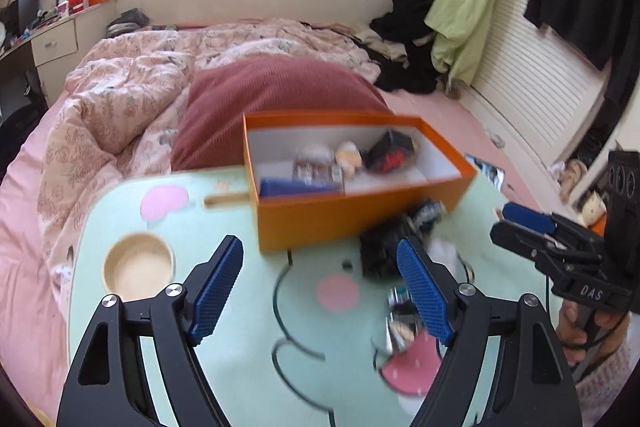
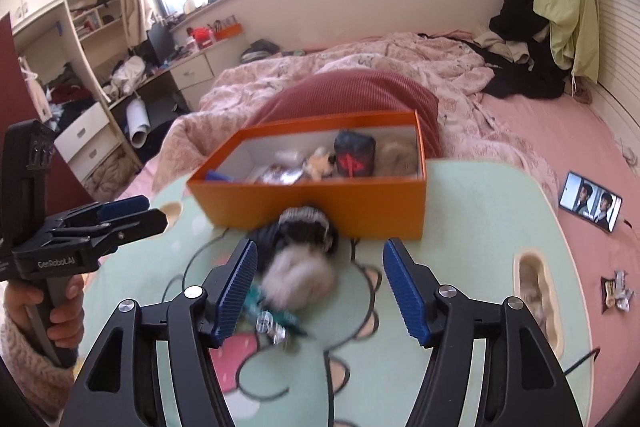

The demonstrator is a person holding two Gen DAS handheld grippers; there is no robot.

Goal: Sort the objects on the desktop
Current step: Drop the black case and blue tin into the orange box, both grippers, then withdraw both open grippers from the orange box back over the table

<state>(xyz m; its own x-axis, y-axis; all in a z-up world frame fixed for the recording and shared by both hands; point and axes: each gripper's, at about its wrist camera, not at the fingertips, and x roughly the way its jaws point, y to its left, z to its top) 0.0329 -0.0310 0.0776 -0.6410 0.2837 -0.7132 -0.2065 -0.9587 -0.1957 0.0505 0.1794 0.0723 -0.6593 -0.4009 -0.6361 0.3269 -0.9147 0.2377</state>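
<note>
An orange box (image 1: 352, 219) (image 2: 320, 203) stands on the mint-green cartoon lap table (image 1: 224, 367) (image 2: 460, 211). It holds a black pouch with a red mark (image 2: 354, 157), a plush toy (image 2: 320, 163), wrapped snacks and a blue item. In front of the box lie a blurred black-and-grey fuzzy thing (image 2: 304, 227) (image 1: 380, 251), a pale fluffy ball (image 2: 300, 279) and a small teal-and-metal piece (image 2: 276, 327). My right gripper (image 2: 320, 251) (image 1: 506, 223) is open, with the fluffy ball low between its fingers, untouched. My left gripper (image 1: 320, 255) (image 2: 154, 213) is open over bare table, left of the pile.
The table sits on a pink bed with a maroon pillow (image 1: 280, 87) behind the box. A round cup recess (image 1: 138, 265) and a slot (image 2: 536, 291) are cut into the table. A lit phone (image 2: 592, 205) and snack wrappers (image 2: 616, 293) lie on the sheet to the right.
</note>
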